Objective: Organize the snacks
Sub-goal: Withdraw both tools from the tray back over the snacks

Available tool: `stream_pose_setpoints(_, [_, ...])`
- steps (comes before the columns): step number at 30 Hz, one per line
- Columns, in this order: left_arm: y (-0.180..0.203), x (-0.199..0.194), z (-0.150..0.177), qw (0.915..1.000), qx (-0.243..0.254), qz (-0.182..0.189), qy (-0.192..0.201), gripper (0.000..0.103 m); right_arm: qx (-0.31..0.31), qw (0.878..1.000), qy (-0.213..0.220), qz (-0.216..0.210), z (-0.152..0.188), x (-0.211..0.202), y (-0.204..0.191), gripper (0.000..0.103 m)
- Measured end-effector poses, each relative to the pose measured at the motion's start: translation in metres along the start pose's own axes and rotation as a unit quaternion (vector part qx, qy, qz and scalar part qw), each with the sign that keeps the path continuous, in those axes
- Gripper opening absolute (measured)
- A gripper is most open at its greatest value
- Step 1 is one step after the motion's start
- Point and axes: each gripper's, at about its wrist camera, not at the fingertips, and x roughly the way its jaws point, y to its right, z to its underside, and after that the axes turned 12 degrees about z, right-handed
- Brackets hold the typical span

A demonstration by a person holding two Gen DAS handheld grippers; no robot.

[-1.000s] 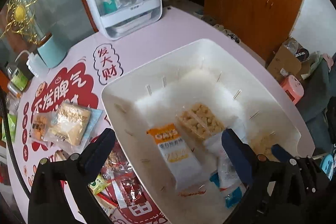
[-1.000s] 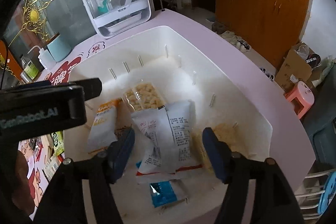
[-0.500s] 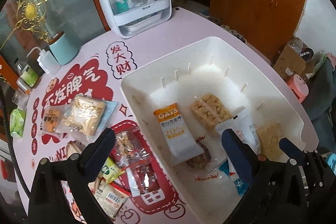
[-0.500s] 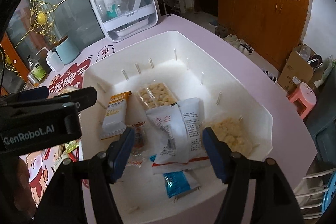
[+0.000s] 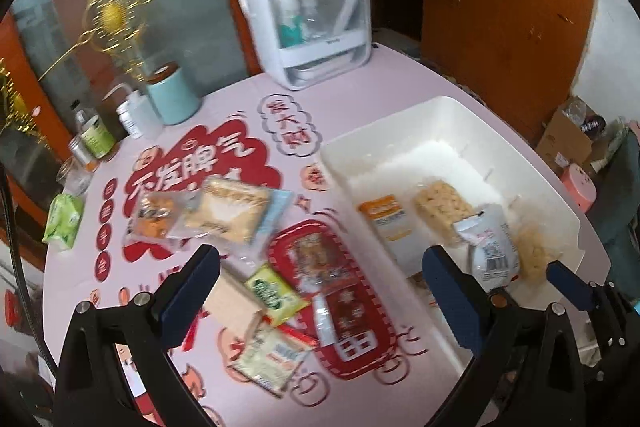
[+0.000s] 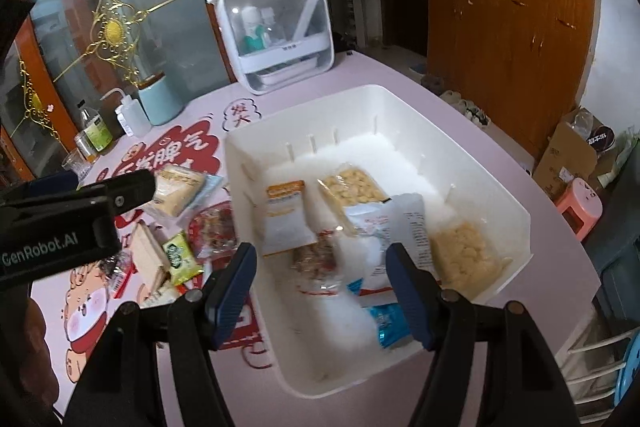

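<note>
The left gripper (image 5: 320, 279) hangs over the pink table (image 5: 352, 99) with its jaws spread wide and nothing between them. Just below and ahead of its fingers lie loose snacks: a green packet (image 5: 276, 293), a pale wrapped biscuit pack (image 5: 272, 359) and a clear red-printed packet (image 5: 320, 267). Farther ahead and to its left rests a large cracker pack (image 5: 232, 207) beside a small orange one (image 5: 154, 217). The right gripper (image 6: 320, 287) hovers above the near end of the white bin (image 6: 516, 211), jaws apart and empty. Under it sit a blue packet (image 6: 390, 319) and a white pouch (image 6: 396, 227); beyond these lie an orange-topped oat packet (image 6: 286, 211) and a clear tray of puffed snacks (image 6: 354, 187). At the table's far edge stands a white lidded organizer (image 6: 280, 39).
</note>
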Motion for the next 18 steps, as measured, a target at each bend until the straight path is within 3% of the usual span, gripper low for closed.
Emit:
stream_pose_setpoints(8, [-0.081,-0.050,0.020,0.9985,-0.033,-0.028,0.033,0.101,0.006,1.000,0.025,-0.006,0.000,-0.021,-0.040,0.068])
stream_pose_setpoints(18, [-0.168,-0.062,0.047,0.9975,-0.045,-0.051,0.021,0.101,-0.017,0.999,-0.020,-0.035,0.017,-0.013,-0.111,0.068])
